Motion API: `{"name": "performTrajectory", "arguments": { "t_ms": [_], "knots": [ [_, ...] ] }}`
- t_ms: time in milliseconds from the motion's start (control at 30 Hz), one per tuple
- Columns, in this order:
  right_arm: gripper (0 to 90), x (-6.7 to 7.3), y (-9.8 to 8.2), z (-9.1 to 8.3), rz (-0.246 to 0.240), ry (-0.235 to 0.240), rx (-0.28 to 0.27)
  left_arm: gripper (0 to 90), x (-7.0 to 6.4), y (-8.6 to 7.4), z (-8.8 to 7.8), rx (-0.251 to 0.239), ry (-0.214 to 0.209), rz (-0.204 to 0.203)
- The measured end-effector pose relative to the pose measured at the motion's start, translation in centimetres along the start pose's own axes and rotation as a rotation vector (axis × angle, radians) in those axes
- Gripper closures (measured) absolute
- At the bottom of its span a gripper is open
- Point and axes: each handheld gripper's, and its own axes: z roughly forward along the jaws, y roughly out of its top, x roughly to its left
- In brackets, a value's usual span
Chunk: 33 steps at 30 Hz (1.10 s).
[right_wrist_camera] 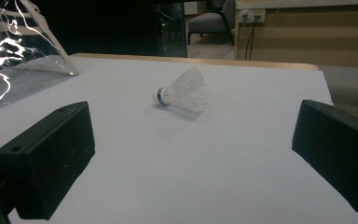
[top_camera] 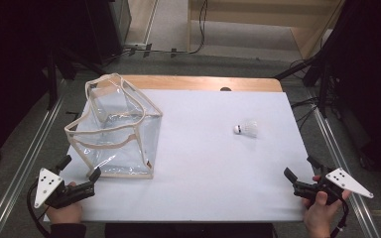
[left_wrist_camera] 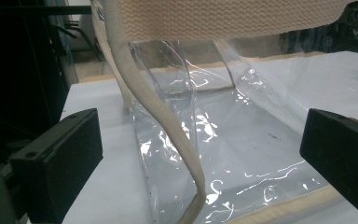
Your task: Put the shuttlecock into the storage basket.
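Shuttlecock (top_camera: 246,129) is lying on its side on the white tabletop (top_camera: 203,168), right of centre, well apart from the clear bag (top_camera: 116,131) standing at left. Right tool (top_camera: 300,172) is sitting near the right edge, jaws spread, gripping nothing. Left tool (top_camera: 80,167) is hovering just beside the bag's near corner, jaws spread too.

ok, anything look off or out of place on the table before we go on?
Nothing damaged or spilled. The clear bag stands open but slumped, its beige-trimmed rim wavy and its handle drooping. The shuttlecock lies on its side on the white mat, well apart from the bag. Both the left gripper and the right gripper are open, holding nothing.
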Motion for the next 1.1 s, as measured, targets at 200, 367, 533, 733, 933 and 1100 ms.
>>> {"name": "performTrajectory", "arguments": {
  "t_ms": [200,367,533,733,933,1100],
  "knots": [
    [0.0,0.2,0.2,0.1,0.0,0.008,-0.003,0.0,0.0,0.0,0.0,-0.001,-0.001,-0.002],
    [0.0,0.9,0.6,0.1,0.005,0.012,-0.004,0.0,0.0,0.0,0.0,0.0,0.004,-0.003],
    [0.0,1.5,1.2,0.1,0.003,0.023,-0.002,0.0,0.0,0.0,0.0,-0.002,0.007,0.001],
    [0.0,2.5,1.9,0.5,0.004,0.054,0.002,0.0,-0.1,0.0,0.1,0.001,0.008,0.003],
    [0.0,3.5,2.9,0.9,-0.027,0.076,0.013,0.0,-0.1,0.0,0.0,-0.002,0.004,0.001],
    [5.8,3.5,3.6,1.1,0.023,0.11,0.028,0.0,-0.1,0.0,0.0,0.002,0.006,0.002]
  ]
}}
